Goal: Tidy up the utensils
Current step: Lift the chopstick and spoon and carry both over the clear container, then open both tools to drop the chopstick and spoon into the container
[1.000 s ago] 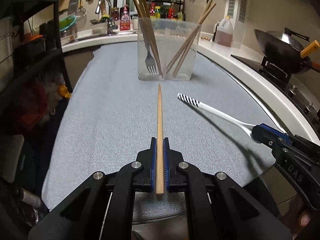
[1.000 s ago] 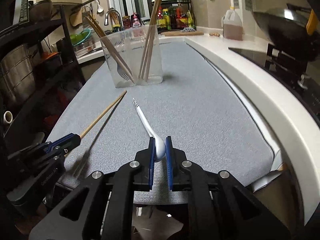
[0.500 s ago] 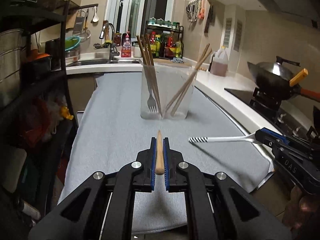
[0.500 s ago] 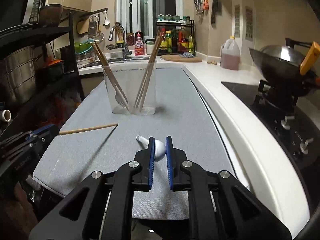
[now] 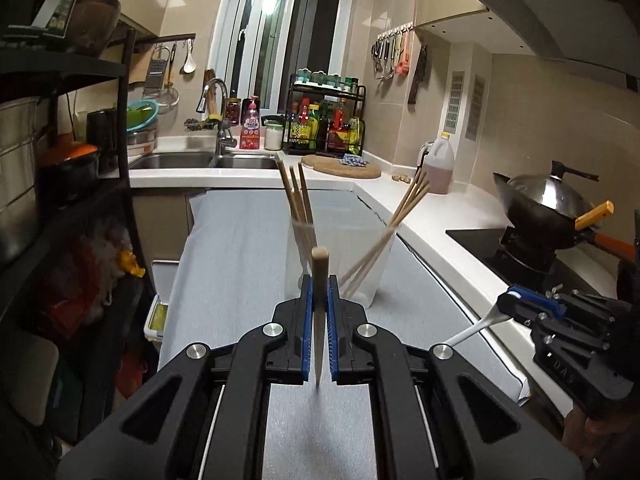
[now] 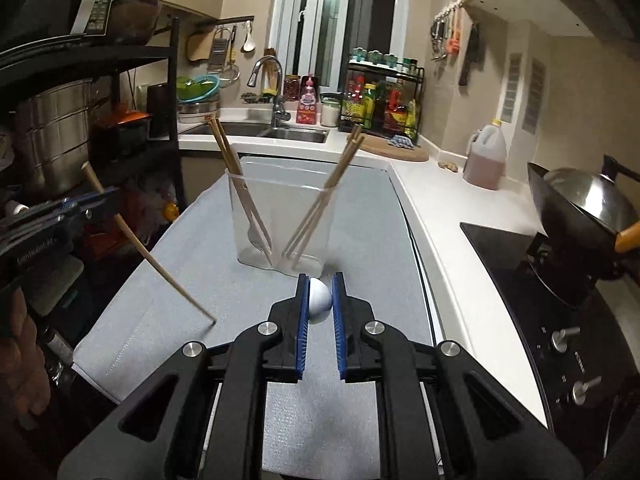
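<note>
The left gripper (image 5: 319, 300) has its blue fingers (image 5: 306, 320) pressed tight on a thin, pale wooden chopstick (image 5: 319, 280), which stands nearly upright between them, in front of the clear plastic holder (image 5: 372, 264). The right gripper (image 6: 320, 300) pinches the round bowl of a white plastic spoon (image 6: 320, 300); in the left camera its long white handle (image 5: 472, 330) hangs down from the fingers, to the right of the holder. Both things are up in the air, above the desk's grey woven cloth (image 6: 192, 280) and nearer to the cameras than the holder. The holder is see-through and smooth, with straight walls. Inside it a few more wooden chopsticks (image 6: 320, 200) lean out to each side, and a silver metal fork (image 6: 256, 236) stands with its prongs down. The chopstick looks light and stiff, but it is thin and smooth, so it can turn or slip in a loose pinch. Holding it near the thick end, as now, seems right, because the thin end can then go into the holder first. The spoon looks light and hard too. Its bowl is round and shiny, so it may slide between the fingers; a hold on the flat neck might be steadier. The holder looks light and could tip if bumped.
</note>
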A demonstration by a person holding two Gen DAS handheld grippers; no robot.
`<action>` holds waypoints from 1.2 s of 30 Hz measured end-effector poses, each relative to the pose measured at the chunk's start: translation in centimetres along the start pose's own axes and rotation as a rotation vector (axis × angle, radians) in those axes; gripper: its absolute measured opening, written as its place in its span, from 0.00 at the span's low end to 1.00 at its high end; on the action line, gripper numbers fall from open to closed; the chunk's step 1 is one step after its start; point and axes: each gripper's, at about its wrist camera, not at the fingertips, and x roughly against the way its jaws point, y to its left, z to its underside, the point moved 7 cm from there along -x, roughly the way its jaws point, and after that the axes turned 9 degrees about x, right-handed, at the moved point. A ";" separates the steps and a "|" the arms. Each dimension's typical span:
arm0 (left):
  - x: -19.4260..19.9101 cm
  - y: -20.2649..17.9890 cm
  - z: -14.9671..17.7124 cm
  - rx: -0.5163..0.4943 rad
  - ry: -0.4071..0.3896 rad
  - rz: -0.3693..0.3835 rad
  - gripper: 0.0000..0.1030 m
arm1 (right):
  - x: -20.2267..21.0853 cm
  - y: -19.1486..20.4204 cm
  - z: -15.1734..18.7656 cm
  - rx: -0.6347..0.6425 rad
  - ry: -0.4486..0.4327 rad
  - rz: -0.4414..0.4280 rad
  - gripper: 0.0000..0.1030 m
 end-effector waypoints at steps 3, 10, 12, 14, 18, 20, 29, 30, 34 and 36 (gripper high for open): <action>-0.3 -0.3 -1.6 0.011 0.022 0.012 0.06 | -0.4 -0.2 -1.1 0.005 0.017 0.005 0.11; -0.6 -1.0 -3.8 0.008 0.090 0.017 0.06 | -1.3 -0.4 -3.4 0.034 0.069 -0.013 0.11; -0.6 -1.2 -4.3 0.005 0.100 0.020 0.06 | -1.1 -0.4 -4.3 0.039 0.063 -0.018 0.11; -0.6 -1.2 -5.0 0.004 0.105 0.024 0.06 | -0.8 -0.4 -5.4 0.053 0.048 -0.023 0.11; -1.1 -1.4 -7.3 0.008 0.108 0.039 0.06 | -0.1 -0.9 -8.2 0.067 0.014 -0.037 0.11; -1.3 -1.7 -8.8 0.012 0.098 0.054 0.06 | 0.3 -1.5 -10.2 0.063 -0.012 -0.042 0.11; -2.6 -3.9 -16.7 0.012 -0.012 0.102 0.06 | -0.5 -3.9 -18.1 0.045 -0.125 -0.023 0.11; -3.1 -3.9 -17.4 0.014 -0.025 0.100 0.06 | -0.9 -4.0 -18.6 0.045 -0.131 -0.018 0.11; -5.9 -4.0 -18.3 0.007 -0.036 0.093 0.06 | -3.2 -3.8 -19.7 0.076 -0.137 0.010 0.11; -7.7 -3.8 -17.8 0.004 -0.023 0.075 0.06 | -4.9 -3.7 -19.6 0.086 -0.122 0.015 0.11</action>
